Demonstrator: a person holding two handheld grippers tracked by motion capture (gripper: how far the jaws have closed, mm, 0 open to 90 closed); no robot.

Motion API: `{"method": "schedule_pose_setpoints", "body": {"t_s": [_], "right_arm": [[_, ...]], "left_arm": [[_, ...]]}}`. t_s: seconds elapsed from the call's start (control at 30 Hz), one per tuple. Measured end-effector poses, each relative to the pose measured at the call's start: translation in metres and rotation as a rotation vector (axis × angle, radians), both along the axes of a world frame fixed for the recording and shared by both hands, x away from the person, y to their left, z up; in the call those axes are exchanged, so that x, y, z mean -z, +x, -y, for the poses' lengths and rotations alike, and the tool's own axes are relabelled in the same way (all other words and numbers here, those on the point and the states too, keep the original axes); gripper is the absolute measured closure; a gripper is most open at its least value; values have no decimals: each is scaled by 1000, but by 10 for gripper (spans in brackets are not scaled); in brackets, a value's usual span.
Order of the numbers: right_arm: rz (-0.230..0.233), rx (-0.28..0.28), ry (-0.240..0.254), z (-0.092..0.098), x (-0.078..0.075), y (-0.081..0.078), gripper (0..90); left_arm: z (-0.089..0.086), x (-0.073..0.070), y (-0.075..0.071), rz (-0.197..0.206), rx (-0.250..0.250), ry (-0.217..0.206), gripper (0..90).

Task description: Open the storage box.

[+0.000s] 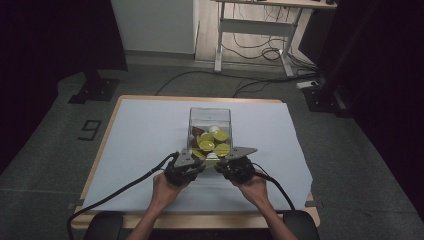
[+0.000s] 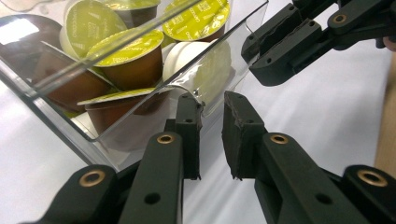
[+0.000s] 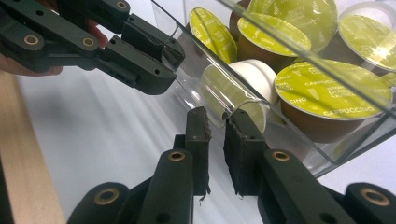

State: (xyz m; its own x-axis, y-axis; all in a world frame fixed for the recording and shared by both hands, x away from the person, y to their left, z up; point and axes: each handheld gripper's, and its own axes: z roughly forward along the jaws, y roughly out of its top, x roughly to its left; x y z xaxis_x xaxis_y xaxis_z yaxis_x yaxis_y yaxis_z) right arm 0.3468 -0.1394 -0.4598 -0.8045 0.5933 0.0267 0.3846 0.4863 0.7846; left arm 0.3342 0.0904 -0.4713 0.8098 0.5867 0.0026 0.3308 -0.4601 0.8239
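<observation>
A dim room, white-covered worktop (image 1: 140, 145). My left hand-held gripper (image 2: 212, 123) has its jaws pinched on the near wall of the clear box (image 1: 210, 117); my right hand-held gripper (image 3: 216, 128) is clamped on that wall too. The box sits mid-frame, tilted, holding green-lidded coffee capsules (image 1: 214, 141).

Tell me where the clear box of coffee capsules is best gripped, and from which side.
Probably by the thin near wall of the clear box, coming from the person's side. That wall's curved top lip suits narrow jaws. The left gripper and right gripper already pinch it, one near each front corner, which should keep the capsules level.
</observation>
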Motion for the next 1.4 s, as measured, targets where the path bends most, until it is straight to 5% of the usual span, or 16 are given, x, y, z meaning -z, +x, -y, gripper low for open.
{"method": "schedule_pose_setpoints", "body": {"t_s": [0.13, 0.67, 1.4], "right_arm": [[1, -10, -5, 0, 0, -7, 791], [-5, -34, -10, -1, 1, -28, 790], [-13, -73, -27, 2, 1, -57, 788]], "left_arm": [[-4, 3, -5, -29, 2, -62, 771], [-3, 0, -28, -17, 17, -13, 768], [-2, 1, -57, -22, 38, -22, 769]]}}
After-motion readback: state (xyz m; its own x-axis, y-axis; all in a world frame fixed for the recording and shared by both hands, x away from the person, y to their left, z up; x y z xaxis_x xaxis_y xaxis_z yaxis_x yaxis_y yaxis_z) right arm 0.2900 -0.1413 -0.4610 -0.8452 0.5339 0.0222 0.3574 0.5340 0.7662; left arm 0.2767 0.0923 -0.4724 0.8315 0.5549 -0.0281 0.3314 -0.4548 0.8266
